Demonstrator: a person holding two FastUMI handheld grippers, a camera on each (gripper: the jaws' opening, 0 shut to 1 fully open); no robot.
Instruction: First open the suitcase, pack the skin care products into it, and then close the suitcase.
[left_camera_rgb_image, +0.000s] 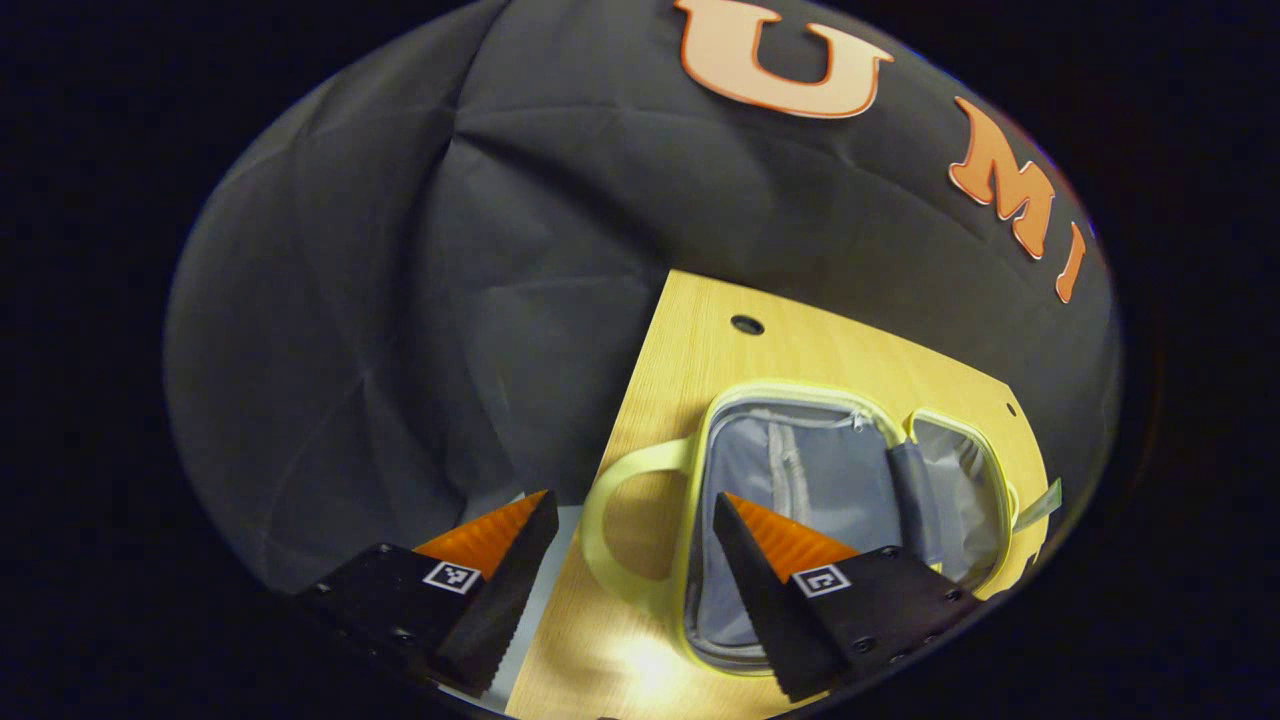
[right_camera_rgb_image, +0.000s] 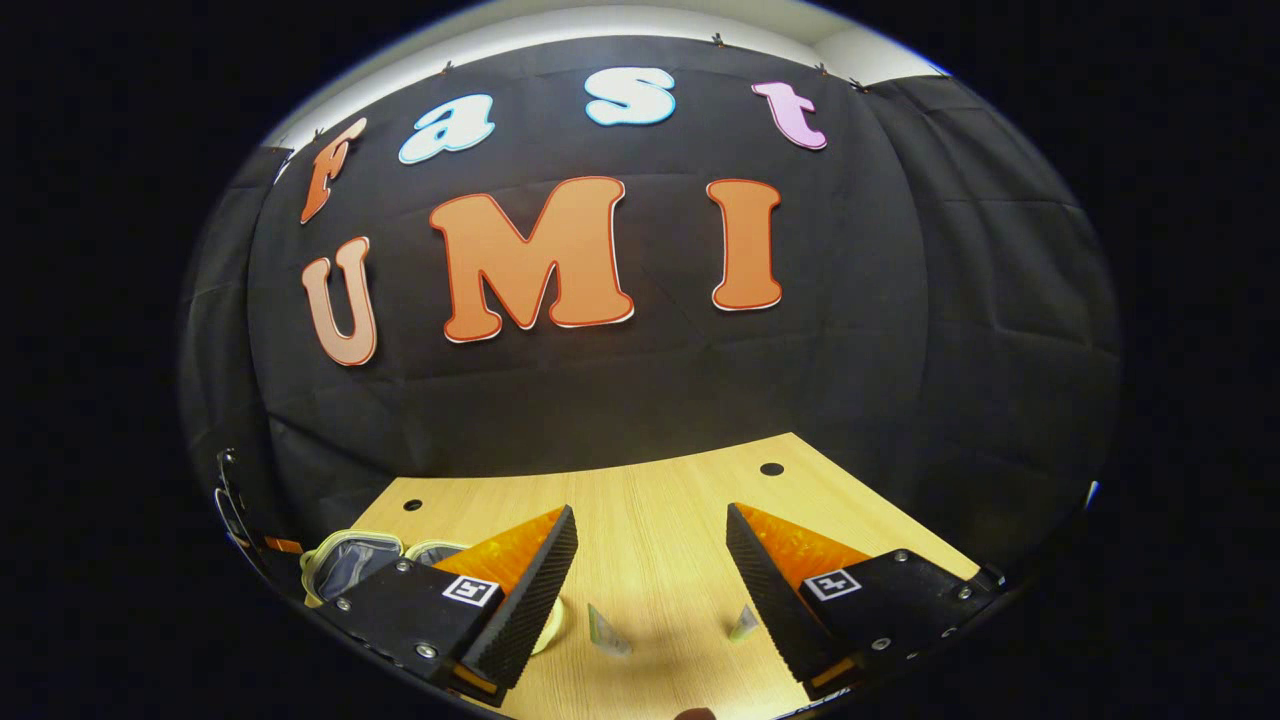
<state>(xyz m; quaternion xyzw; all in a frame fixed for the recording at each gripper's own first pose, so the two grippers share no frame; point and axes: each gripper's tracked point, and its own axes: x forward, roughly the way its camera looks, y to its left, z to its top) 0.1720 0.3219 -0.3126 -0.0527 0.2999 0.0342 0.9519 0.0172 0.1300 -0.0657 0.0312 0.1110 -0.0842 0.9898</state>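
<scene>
A small suitcase (left_camera_rgb_image: 800, 450) with yellow-green trim and grey lining lies open on the wooden table (left_camera_rgb_image: 700, 360). Its lid (left_camera_rgb_image: 950, 470) is folded out to the right and its loop handle (left_camera_rgb_image: 600, 510) points left. My left gripper (left_camera_rgb_image: 633, 497) hovers open above the handle and the suitcase's near edge, holding nothing. In the right gripper view the suitcase (right_camera_rgb_image: 350, 560) sits at the far left. My right gripper (right_camera_rgb_image: 652, 510) is open over bare table (right_camera_rgb_image: 650, 560). Two small pale pieces (right_camera_rgb_image: 608, 632) (right_camera_rgb_image: 743, 623) stand between its fingers; what they are is unclear.
The black cloth wall closes off the back of the table. The tabletop has small round holes (left_camera_rgb_image: 747, 324) (right_camera_rgb_image: 771, 468). The table's left edge (left_camera_rgb_image: 640, 340) runs close to the suitcase handle. A pale rounded thing (right_camera_rgb_image: 553, 625) peeks out beside my right gripper's left finger.
</scene>
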